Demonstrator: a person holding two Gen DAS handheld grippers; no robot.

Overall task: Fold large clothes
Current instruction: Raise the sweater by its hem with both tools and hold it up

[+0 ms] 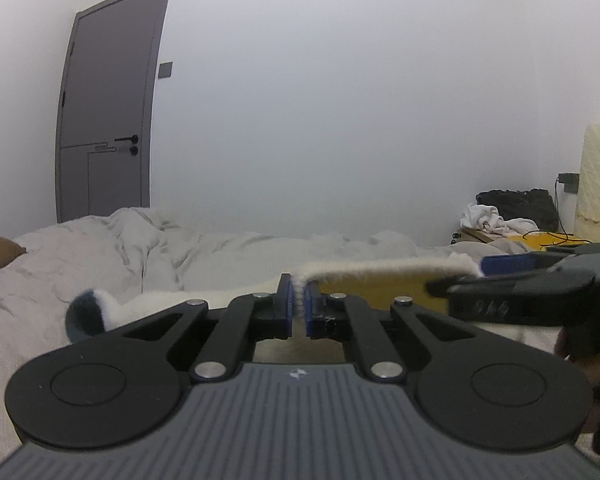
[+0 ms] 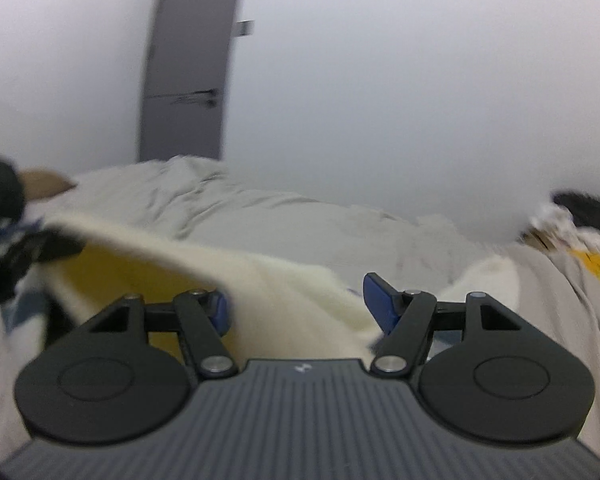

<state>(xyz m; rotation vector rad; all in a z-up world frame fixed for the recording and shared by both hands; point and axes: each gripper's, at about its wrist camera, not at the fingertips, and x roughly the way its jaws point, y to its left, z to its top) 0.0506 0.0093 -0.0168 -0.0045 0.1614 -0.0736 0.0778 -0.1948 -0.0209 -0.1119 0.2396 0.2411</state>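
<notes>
We see our left gripper (image 1: 299,305) clenched on the fleecy edge of the cream garment (image 1: 380,269), lifted over the bed (image 1: 100,256). Our right gripper (image 2: 300,306) stands wide, fleece loose between its fingers.

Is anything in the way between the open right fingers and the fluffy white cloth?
Nothing visible is. The fluffy cloth already lies in the gap of the right gripper, whose fingers stand apart and are not pressing it. The left gripper is shut on the cloth's edge.
</notes>
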